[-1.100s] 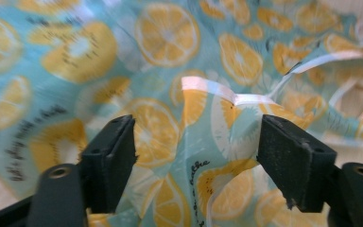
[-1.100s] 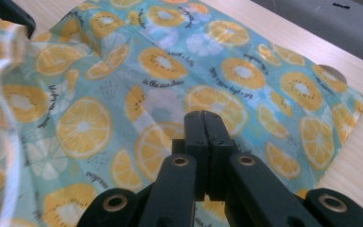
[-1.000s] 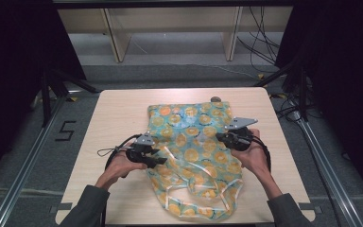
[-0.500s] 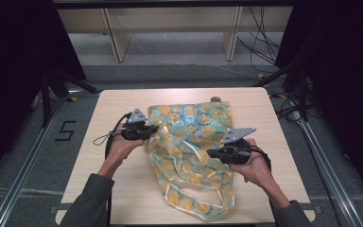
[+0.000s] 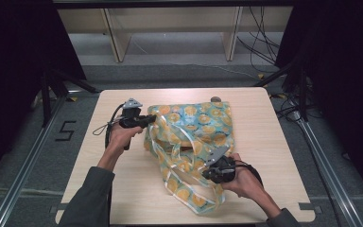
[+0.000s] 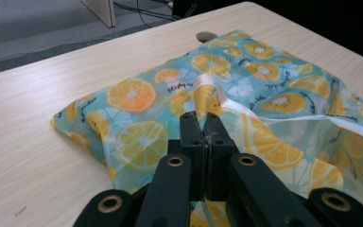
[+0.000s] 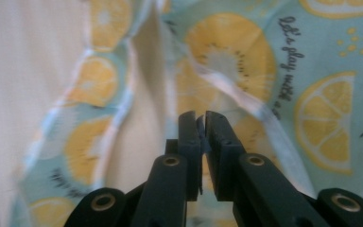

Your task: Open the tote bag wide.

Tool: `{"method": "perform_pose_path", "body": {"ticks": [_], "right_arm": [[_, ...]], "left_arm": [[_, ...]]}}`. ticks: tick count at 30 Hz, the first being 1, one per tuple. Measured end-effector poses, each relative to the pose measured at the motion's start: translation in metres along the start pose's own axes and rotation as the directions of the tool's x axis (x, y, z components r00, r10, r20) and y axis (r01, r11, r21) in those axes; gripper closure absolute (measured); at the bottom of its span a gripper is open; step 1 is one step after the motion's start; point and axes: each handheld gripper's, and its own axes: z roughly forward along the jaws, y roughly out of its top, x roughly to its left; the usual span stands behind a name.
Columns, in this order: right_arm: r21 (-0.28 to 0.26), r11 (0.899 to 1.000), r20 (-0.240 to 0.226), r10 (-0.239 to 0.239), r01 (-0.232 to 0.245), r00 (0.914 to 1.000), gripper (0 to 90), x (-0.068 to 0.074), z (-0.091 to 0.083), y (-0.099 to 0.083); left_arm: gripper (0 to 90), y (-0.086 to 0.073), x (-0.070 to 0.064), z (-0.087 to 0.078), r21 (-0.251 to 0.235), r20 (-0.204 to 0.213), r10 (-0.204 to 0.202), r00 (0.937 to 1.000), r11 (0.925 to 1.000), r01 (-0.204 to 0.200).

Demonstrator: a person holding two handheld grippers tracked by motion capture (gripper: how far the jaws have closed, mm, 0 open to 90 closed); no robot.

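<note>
One bag (image 5: 194,137) on the tabletop, thin cloth printed with orange slices on pale blue. Its body lies toward the far edge, about the middle; the open end with its pale handle straps (image 5: 203,201) trails toward the near edge. One small dark round thing (image 5: 215,99) sits just past the bag's far side; can't tell what it is.

Two sets of tongs, one per hand. Left tongs (image 5: 151,119) at the bag's left far corner: jaws closed tight, a pinch of the cloth's edge bunched between them, seen plainly in the left gripper view (image 6: 203,124). Right tongs (image 5: 207,174) nearer the front edge, at the bag's right side by the straps: jaws all but closed, with a thin sliver of pale cloth or strap between the tips in the right gripper view (image 7: 202,125).

Handling, as I judge it: light, limp, no stiffness at all. It sags and folds wherever unsupported, and looks a bit slick. Not fragile. Best taken at a hem, corner or strap, where the cloth doubles up; a pinch on flat cloth would likely slip.
</note>
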Motion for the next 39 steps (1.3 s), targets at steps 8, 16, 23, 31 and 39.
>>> {"method": "perform_pose_path", "body": {"ticks": [8,16,23,31,39], "right_arm": [[-0.103,0.992,0.332,0.098,-0.067,0.9381,87.3,-0.069,-0.003,0.024],[-0.121,0.961,0.373,0.275,-0.247,0.8861,89.1,-0.139,0.004,0.024],[-0.140,0.951,0.309,0.306,-0.276,0.9005,86.7,-0.139,-0.002,0.009],[-0.208,0.939,0.250,0.321,-0.273,0.9136,85.8,-0.128,-0.019,0.007],[-0.208,0.939,0.249,0.323,-0.275,0.9131,85.5,-0.128,-0.019,0.007]], "left_arm": [[87.0,-0.004,-0.003,0.004,0.023,0.024,0.019,0.9995,0.9995,-0.020],[83.8,-0.026,0.001,0.022,0.147,0.004,0.112,0.9937,0.9828,-0.111],[71.0,-0.039,-0.001,0.031,0.205,-0.023,0.085,0.9961,0.9756,-0.079],[42.1,0.000,-0.035,-0.024,0.114,-0.088,0.253,0.9633,0.9633,-0.243],[48.6,-0.003,-0.093,-0.018,0.116,0.116,0.341,0.9329,0.9280,-0.354]]}}
